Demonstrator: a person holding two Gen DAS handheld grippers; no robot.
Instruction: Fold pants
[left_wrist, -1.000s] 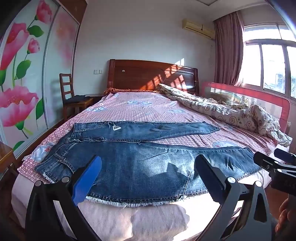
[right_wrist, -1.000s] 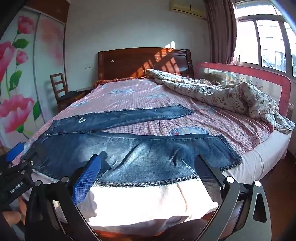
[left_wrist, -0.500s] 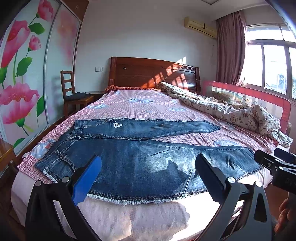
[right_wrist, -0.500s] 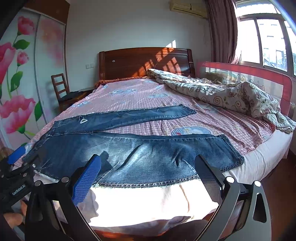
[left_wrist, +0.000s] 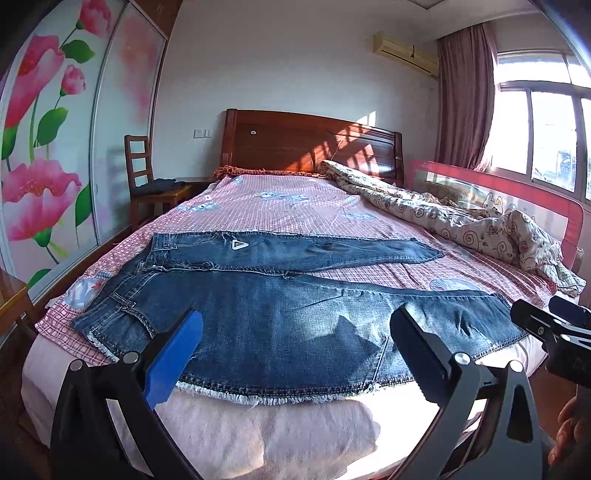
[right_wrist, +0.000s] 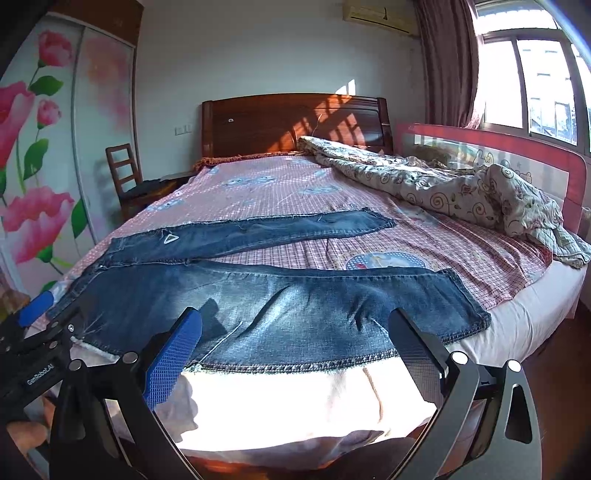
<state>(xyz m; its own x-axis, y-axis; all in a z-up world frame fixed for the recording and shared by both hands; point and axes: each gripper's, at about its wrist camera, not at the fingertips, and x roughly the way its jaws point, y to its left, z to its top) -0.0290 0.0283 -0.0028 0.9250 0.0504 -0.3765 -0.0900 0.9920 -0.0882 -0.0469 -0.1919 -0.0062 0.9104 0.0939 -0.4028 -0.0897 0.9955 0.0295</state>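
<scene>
Dark blue jeans (left_wrist: 280, 295) lie flat across the foot of the bed, waist at the left and both legs stretched to the right, the far leg angled away. My left gripper (left_wrist: 295, 321) hovers open in front of the near hem, holding nothing. In the right wrist view the same jeans (right_wrist: 295, 291) fill the middle, and my right gripper (right_wrist: 294, 317) is open above the near leg's edge, nothing in it. Each gripper shows in the other's view: the right gripper (left_wrist: 546, 325) near the leg cuff, the left gripper (right_wrist: 37, 325) near the waistband.
The bed (left_wrist: 295, 206) has a pink checked sheet and a wooden headboard (left_wrist: 310, 144). A crumpled patterned quilt (left_wrist: 461, 221) lies along the right side by a red bed rail (left_wrist: 517, 184). A wooden chair (left_wrist: 147, 184) stands at the left wall.
Both views have shifted only slightly. The jeans lie as before and both grippers stay open.
</scene>
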